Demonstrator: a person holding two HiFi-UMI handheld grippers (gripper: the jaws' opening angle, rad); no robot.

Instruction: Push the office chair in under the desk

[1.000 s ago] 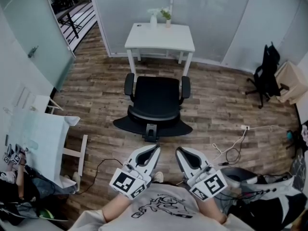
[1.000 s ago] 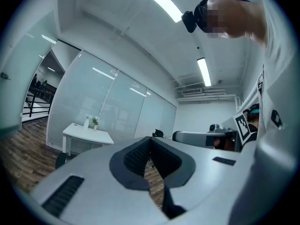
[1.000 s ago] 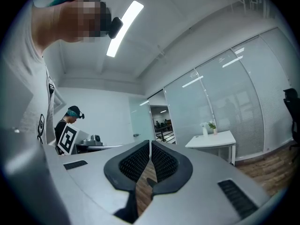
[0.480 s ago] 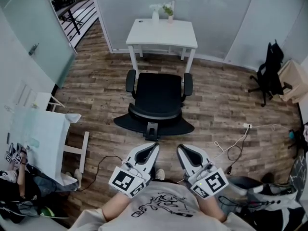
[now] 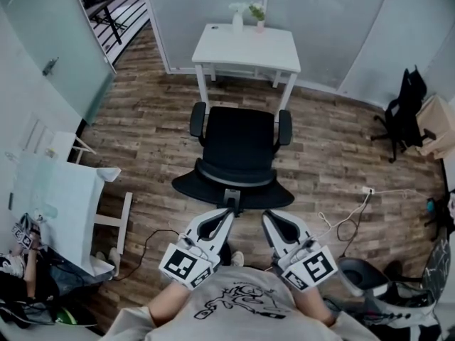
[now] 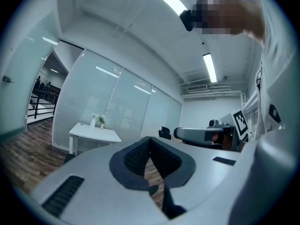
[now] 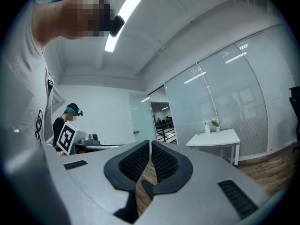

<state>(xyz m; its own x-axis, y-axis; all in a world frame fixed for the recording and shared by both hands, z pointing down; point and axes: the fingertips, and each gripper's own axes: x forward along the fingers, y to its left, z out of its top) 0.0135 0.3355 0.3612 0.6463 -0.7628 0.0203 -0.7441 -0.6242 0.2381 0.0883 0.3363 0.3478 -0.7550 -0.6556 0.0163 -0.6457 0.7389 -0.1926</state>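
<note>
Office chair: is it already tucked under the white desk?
No, the whole seat of the chair shows in front of the desk.

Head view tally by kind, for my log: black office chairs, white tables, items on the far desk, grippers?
Black office chairs: 2, middle chair, right-hand chair
White tables: 2, desk, side table
Items on desk: 2, bottle, plant
Grippers: 2, left gripper, right gripper
Total: 8
</note>
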